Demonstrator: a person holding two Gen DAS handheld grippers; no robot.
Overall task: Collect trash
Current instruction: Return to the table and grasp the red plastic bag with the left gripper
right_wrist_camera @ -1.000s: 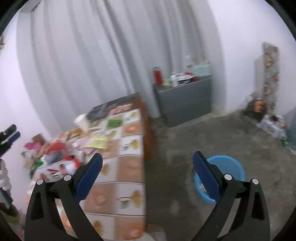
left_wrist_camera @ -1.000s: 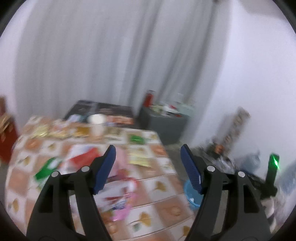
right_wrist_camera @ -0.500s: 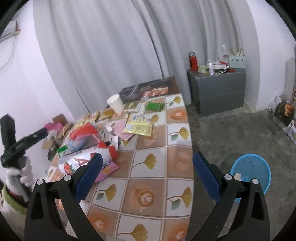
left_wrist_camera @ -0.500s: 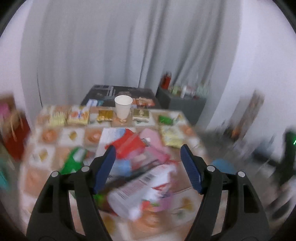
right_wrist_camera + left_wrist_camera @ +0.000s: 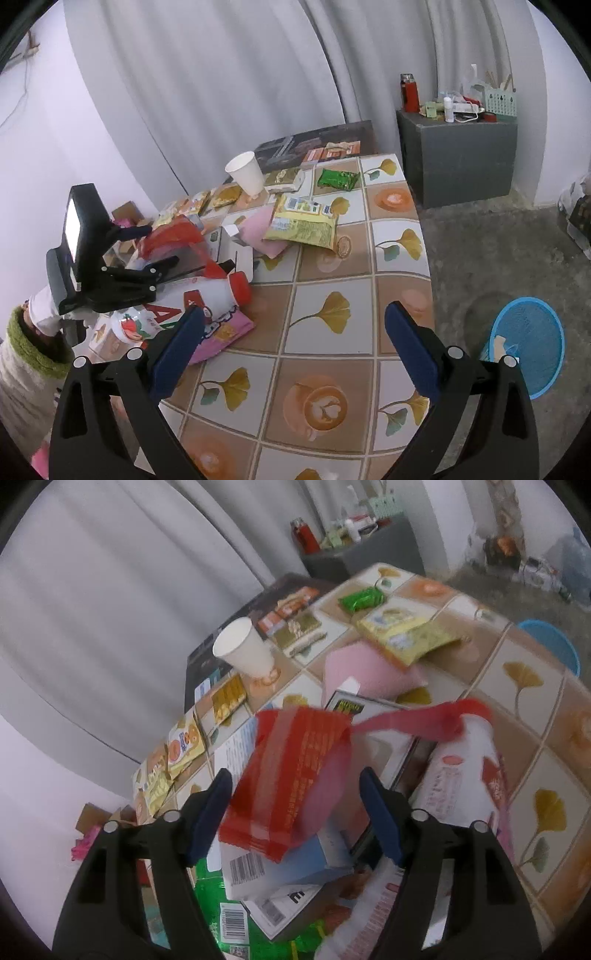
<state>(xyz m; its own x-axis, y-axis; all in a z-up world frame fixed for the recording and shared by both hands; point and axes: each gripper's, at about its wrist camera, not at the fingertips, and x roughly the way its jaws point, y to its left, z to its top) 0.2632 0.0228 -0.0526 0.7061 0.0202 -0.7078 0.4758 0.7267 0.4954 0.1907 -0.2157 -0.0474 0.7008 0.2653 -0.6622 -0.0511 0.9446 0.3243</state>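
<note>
A heap of trash lies on the tiled table (image 5: 391, 325). On top of it is a red plastic wrapper (image 5: 291, 775) with a loose red strip trailing right. My left gripper (image 5: 295, 794) points down at the heap with the wrapper between its blue pads; its jaws are closing and no pad visibly presses on it. The right wrist view shows the left gripper (image 5: 162, 245) around the red wrapper (image 5: 173, 230). Beside it lies a white bottle (image 5: 207, 295) with a red cap. My right gripper (image 5: 295, 332) hangs open over bare tiles, holding nothing.
A paper cup (image 5: 247, 177), a yellow packet (image 5: 303, 225), a green packet (image 5: 338, 179) and a pink sheet (image 5: 365, 668) lie farther back. A blue bin (image 5: 524, 343) stands on the floor right of the table. A grey cabinet (image 5: 458, 155) is behind. A person's green-cuffed sleeve (image 5: 26, 350) is at left.
The left gripper sank, rolled and closed in on the heap, so the red wrapper now sits between its narrowing fingers. The right gripper swung from the floor and bin to over the table.
</note>
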